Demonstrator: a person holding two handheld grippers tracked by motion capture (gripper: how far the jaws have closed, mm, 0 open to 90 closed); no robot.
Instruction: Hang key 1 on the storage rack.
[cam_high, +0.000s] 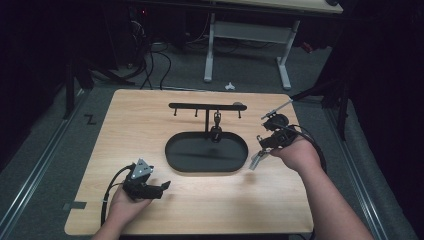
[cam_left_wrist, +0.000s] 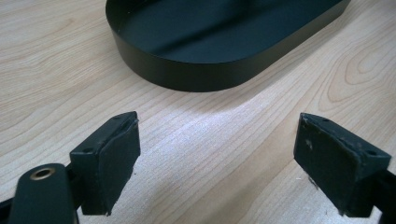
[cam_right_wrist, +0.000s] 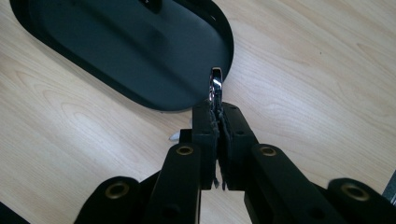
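The right gripper (cam_right_wrist: 216, 116) has its jaws clenched on a thin shiny metal piece (cam_right_wrist: 216, 83), whose long axis points forward over the near rim of the black oval tray (cam_right_wrist: 116, 42). The tray carries a hook rack (cam_high: 207, 106) on a post. The left gripper (cam_left_wrist: 217, 154) hovers over the tabletop (cam_left_wrist: 56, 79), jaws spread wide.

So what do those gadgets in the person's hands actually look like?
Each hand-held black gripper, left and right, has two blocky black jaws with worn dark pads on arms fastened by brass-coloured rivets. The left one carries a grey three-cornered plate. Black cables trail back. The forearms are bare, with no sleeves in view.
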